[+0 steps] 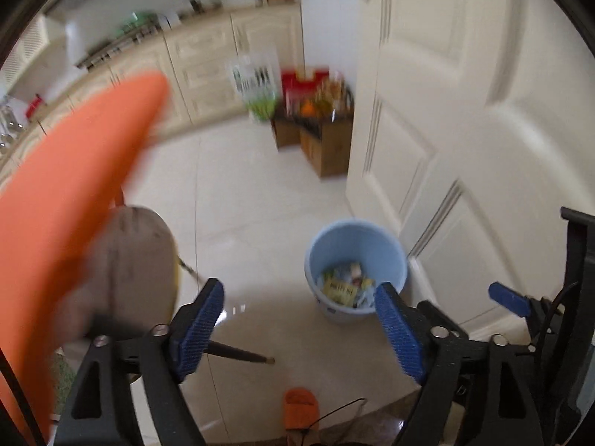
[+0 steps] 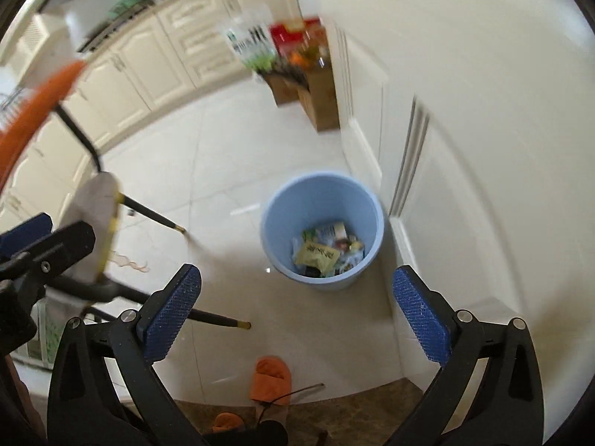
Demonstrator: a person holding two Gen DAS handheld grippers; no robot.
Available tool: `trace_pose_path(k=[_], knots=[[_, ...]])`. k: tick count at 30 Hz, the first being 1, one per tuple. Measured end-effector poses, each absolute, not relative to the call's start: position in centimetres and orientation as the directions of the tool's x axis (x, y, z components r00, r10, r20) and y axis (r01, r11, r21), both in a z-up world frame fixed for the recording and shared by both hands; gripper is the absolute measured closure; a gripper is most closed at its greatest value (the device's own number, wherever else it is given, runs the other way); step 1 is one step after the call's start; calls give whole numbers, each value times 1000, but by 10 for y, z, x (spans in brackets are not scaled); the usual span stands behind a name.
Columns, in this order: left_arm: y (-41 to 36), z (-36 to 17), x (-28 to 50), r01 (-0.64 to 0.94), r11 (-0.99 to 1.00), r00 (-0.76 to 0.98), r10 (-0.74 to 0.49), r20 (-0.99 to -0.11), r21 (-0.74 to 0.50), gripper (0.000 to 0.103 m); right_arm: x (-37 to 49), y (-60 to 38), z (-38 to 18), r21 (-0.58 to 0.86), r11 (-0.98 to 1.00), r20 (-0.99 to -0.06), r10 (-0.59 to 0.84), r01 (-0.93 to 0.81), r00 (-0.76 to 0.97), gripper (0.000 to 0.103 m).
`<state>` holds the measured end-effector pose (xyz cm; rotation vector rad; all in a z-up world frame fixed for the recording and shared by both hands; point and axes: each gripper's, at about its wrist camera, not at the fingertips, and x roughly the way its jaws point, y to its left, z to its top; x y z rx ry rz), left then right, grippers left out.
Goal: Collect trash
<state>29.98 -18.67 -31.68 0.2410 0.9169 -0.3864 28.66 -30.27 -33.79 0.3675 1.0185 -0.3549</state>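
A light blue trash bin point(image 1: 355, 260) stands on the white tile floor beside a white door; it also shows in the right wrist view point(image 2: 322, 223). Several wrappers and packets point(image 2: 323, 251) lie in its bottom. My left gripper point(image 1: 301, 330) is open and empty, held above the floor just in front of the bin. My right gripper point(image 2: 295, 314) is open and empty, also above the floor in front of the bin. The right gripper's blue pad point(image 1: 509, 299) shows at the right edge of the left wrist view.
An orange chair point(image 1: 70, 186) with black legs point(image 2: 219, 321) stands at the left. A white panelled door point(image 1: 465, 111) is to the right of the bin. Cardboard boxes point(image 1: 323, 137) with goods sit by the cabinets point(image 2: 148, 63). An orange slipper point(image 2: 269, 379) is below.
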Motion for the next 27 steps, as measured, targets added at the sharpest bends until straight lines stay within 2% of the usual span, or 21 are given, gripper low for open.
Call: trace_pose_path(k=[3,6,8,10,17,23,27], knots=[[-159,-281,243,438,898,621,-261,-739,51,16,263,-283,-294,132,896,-831,-133,424,540,0],[-125,-248,197,400,915,686,-257,-681,57,9,235,-248,-240,120,916,-771,-157,383,618,0],[-99,-223,165,366,929,731,-252,-634,52,8,219,-223,-206,108,932,-729,-162,346,665,0],[-77,-205,134,334,941,776,-240,-583,58,1,206,-205,-180,105,942,-688,-162,318,707,0],[-22,-144,20,266,964,876,-238,-418,8,1,160,-138,-90,84,973,-526,-139,214,839,0],[17,-123,-64,176,984,941,-162,-296,23,1,120,-102,-29,50,989,-403,-106,138,909,0],[23,-130,-93,173,985,947,-161,-280,19,1,107,-81,-16,44,996,-362,-60,82,930,0]])
